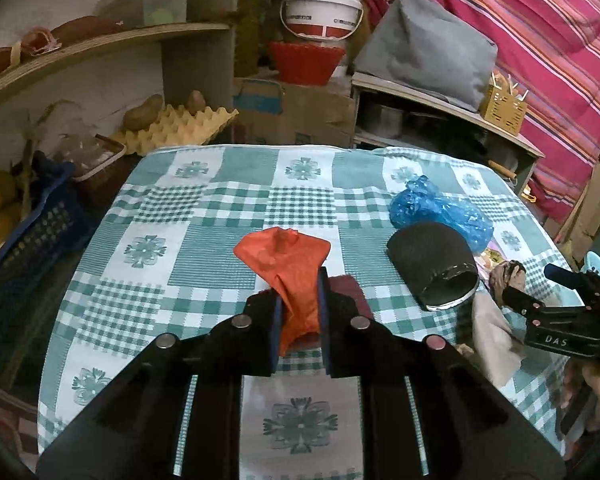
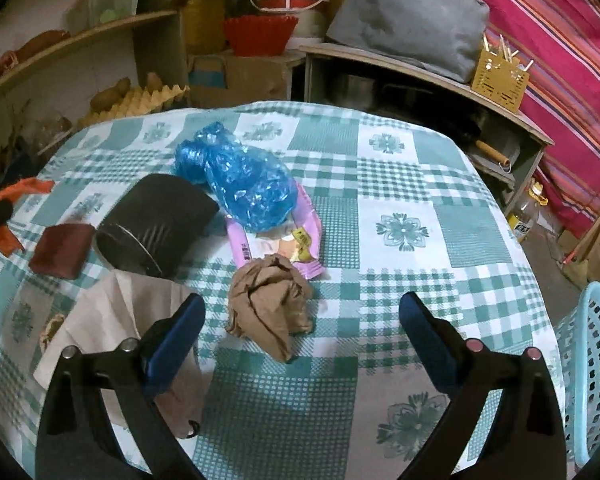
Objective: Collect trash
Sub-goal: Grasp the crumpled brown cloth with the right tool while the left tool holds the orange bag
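My left gripper [image 1: 300, 286] is shut on a crumpled orange scrap [image 1: 288, 256], held just above the green checked tablecloth [image 1: 204, 216]. My right gripper [image 2: 302, 298] is open, its blue pads on either side of a crumpled brown paper ball [image 2: 268, 304] that lies on the cloth, not touching it. Beyond the ball lie a pink snack wrapper [image 2: 296, 240], a blue plastic bag [image 2: 240, 184] and a black cylinder [image 2: 160, 224] on its side. A dark red packet [image 2: 62, 250] and a beige paper sheet [image 2: 112, 320] lie to the left.
A light blue perforated basket [image 2: 596, 360] stands beside the table's right edge. Behind the table are shelves with an egg tray [image 1: 180, 124], cardboard boxes, a white bucket [image 1: 322, 10] and a red bowl [image 1: 306, 62]. A striped pink cloth hangs at the right.
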Demonstrator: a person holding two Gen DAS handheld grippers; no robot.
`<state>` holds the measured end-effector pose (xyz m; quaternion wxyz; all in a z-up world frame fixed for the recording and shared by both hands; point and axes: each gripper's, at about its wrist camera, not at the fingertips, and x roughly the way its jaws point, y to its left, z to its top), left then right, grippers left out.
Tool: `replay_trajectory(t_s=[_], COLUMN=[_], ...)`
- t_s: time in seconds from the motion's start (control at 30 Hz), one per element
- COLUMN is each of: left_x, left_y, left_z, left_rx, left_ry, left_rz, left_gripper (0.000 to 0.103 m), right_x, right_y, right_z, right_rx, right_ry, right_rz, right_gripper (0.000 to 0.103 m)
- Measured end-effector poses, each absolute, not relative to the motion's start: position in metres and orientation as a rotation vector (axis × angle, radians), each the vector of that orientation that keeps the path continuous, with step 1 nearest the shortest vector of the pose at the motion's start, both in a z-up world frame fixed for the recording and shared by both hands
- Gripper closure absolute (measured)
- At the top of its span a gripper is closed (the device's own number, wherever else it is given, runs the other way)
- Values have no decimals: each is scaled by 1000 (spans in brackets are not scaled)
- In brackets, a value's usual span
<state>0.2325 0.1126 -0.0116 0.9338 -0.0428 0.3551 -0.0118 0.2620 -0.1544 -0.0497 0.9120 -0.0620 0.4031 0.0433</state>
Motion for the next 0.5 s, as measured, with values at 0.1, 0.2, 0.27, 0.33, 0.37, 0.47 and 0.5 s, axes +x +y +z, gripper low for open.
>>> replay_trajectory(t_s=[0.1, 0.2, 0.27, 0.33, 0.37, 0.47, 0.5], left_x=[233, 233, 233, 233, 233, 232, 231], left_y=[116, 118, 119, 119, 119, 117, 116], left_z=[-11, -10, -10, -9, -9, -6, -4], left_rx=[-94, -102, -107, -110, -110, -106, -102], left_ry=[725, 722, 720, 719, 719, 710, 703], left_rz=[-19, -16, -14, -10, -8, -3, -2], left_gripper=[89, 89, 89, 89, 89, 89, 90], right_x=[264, 266, 267, 267, 266, 261, 258], right_y=[-150, -149, -149, -148, -149, -154, -156], right_z=[-53, -57, -58, -59, -58, -50, -46], right_rx=[-152, -144, -138, -137, -132, -124, -127], right_ry=[841, 861, 870, 872, 868, 841, 829], right_rz=[91, 110, 126, 134, 139, 135, 132], right_gripper=[25, 44, 58, 61, 61, 61, 61])
